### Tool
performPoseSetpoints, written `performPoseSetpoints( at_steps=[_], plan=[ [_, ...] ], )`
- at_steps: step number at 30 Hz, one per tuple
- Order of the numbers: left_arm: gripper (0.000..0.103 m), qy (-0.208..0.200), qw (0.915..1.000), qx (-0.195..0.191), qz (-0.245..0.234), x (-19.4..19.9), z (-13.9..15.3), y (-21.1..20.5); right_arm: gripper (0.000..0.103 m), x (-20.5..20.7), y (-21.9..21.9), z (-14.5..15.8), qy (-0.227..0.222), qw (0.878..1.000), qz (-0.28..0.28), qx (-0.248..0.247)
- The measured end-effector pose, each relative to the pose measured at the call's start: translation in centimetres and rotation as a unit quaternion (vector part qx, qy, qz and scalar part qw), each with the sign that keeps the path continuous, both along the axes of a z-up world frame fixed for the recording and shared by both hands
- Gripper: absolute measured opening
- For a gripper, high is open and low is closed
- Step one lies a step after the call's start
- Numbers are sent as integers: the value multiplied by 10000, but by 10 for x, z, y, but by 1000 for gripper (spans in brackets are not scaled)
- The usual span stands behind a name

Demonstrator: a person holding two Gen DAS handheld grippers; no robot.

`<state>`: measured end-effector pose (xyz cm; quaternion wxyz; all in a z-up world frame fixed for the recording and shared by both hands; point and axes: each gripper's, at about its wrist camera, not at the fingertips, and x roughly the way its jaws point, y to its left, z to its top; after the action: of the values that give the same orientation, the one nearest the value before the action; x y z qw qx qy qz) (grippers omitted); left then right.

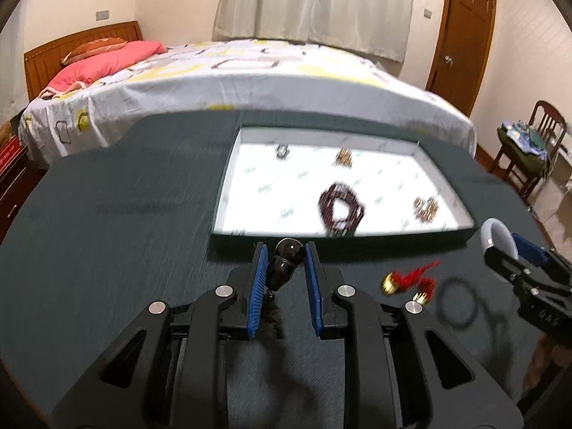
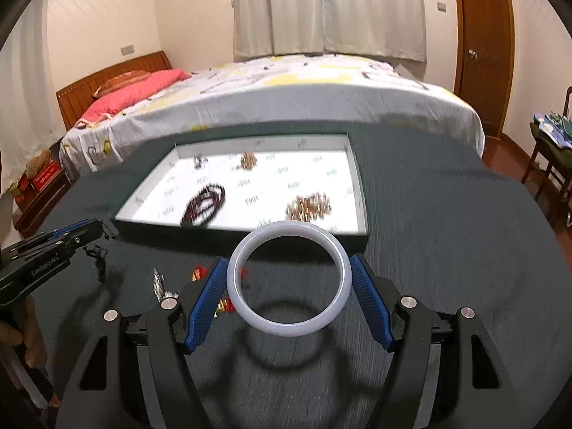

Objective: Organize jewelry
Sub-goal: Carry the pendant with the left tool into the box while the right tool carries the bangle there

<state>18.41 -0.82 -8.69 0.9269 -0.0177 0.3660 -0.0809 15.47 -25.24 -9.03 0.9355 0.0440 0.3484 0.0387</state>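
Two grippers are each carrying a piece of jewelry above the dark table [image 1: 107,196], just short of the near edge of the white-lined tray [image 2: 354,178]. The left gripper [image 1: 285,261] is nearly closed on a dark beaded piece [image 1: 284,264], with round beads showing between its blue pads [image 1: 259,279] and a tail dangling below; that loose tail could snag on the tray's near wall or swing and pull the beads out of a narrow hold. The right gripper [image 2: 289,279] holds a pale bangle [image 2: 289,279] across its width, its pads touching the ring at two opposite points only. A smooth, hard ring held that way could probably pivot or pop free if the hand tilts or knocks the tray rim. Inside the tray, a dark bracelet [image 2: 204,204] lies toward the near left and a gold cluster [image 2: 309,207] toward the near right, so a careless drop may tangle with them. Red and gold earrings [image 1: 407,279] wait on the table near its front edge.
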Motion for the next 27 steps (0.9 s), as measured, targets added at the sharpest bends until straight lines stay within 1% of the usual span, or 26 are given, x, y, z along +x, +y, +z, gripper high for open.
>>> performPoseSetpoints(
  at_steps=[6, 10, 13, 16, 20, 22, 27],
  plan=[
    [21, -277, 9995, -90, -119, 26, 24, -12, 68, 24, -2, 26, -382, 9993, 15, -48],
    [21, -524, 9985, -67, -153, 53, 40, -22, 68, 46, -4, 42, -619, 9980, 35, -88],
    [21, -636, 9978, -45, -174, 73, 45, -29, 68, 66, -4, 51, -777, 9969, 57, -128],
    [21, -717, 9973, 16, -162, 96, 46, -35, 68, 89, -5, 52, -856, 9961, 62, -179],
    [21, -631, 9979, 105, -110, 125, 35, -38, 68, 124, -8, 38, -683, 9976, 37, -99],
    [21, -476, 9987, 138, -88, 142, 24, -39, 68, 142, -9, 26, -477, 9989, 39, -22],
    [21, -56, 9999, 124, -34, 171, -5, -36, 68, 176, -6, -4, 0, 10000, 83, -29]
  ],
)
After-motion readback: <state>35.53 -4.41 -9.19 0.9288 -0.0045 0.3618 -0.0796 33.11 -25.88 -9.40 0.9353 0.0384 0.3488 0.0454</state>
